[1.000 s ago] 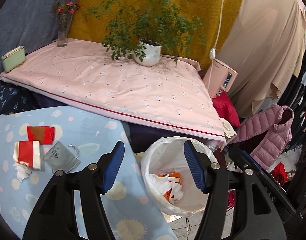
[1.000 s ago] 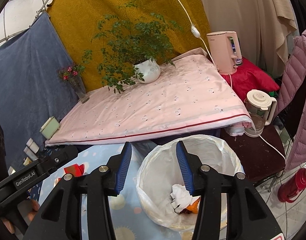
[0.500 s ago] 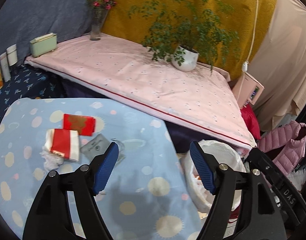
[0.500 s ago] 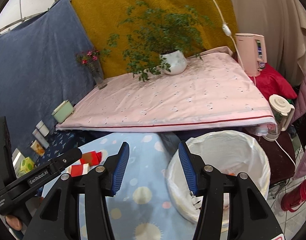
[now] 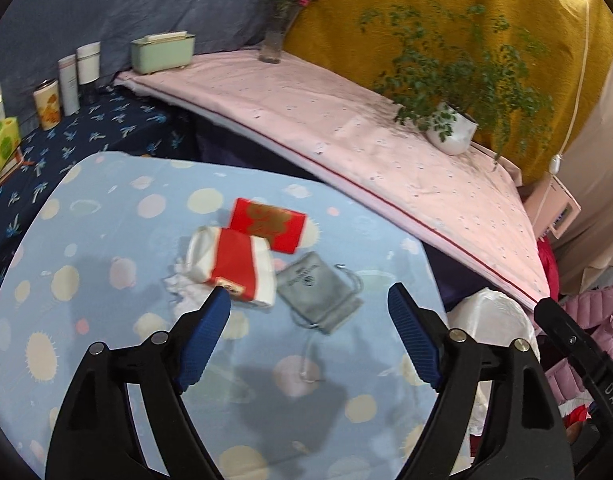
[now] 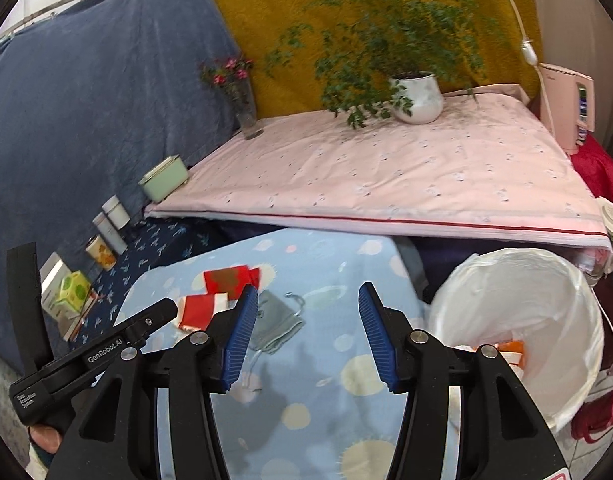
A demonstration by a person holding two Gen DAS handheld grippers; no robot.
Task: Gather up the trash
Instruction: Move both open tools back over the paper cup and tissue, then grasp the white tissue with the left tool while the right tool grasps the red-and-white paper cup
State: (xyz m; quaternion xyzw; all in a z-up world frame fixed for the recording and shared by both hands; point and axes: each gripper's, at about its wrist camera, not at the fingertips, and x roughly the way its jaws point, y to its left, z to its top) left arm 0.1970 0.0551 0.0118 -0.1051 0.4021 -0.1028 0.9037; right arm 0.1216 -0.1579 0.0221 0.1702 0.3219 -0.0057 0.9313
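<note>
On the blue dotted tablecloth [image 5: 106, 240] lie a red packet [image 5: 268, 224], a red-and-white carton [image 5: 236, 266], a crumpled white tissue [image 5: 182, 284] and a grey pouch [image 5: 318, 294]. My left gripper [image 5: 308, 338] is open and empty, above the cloth just short of these. My right gripper [image 6: 306, 338] is open and empty, with the grey pouch [image 6: 272, 320] and the red packet [image 6: 226, 278] ahead to its left. The white-lined trash bin [image 6: 518, 320] stands at the table's right edge, with orange and white scraps inside; it also shows in the left wrist view [image 5: 490, 316].
A pink-covered bed [image 6: 386, 176] lies behind the table with a potted plant [image 6: 416, 96], a flower vase [image 6: 246, 116] and a green box [image 6: 164, 178]. Cans and boxes [image 5: 58, 88] line the dark shelf at left. A pink kettle [image 6: 566, 108] stands at far right.
Both grippers have swung left from above the trash bin to over the table. The trash items have come to the middle of view; the bin has shifted to the right.
</note>
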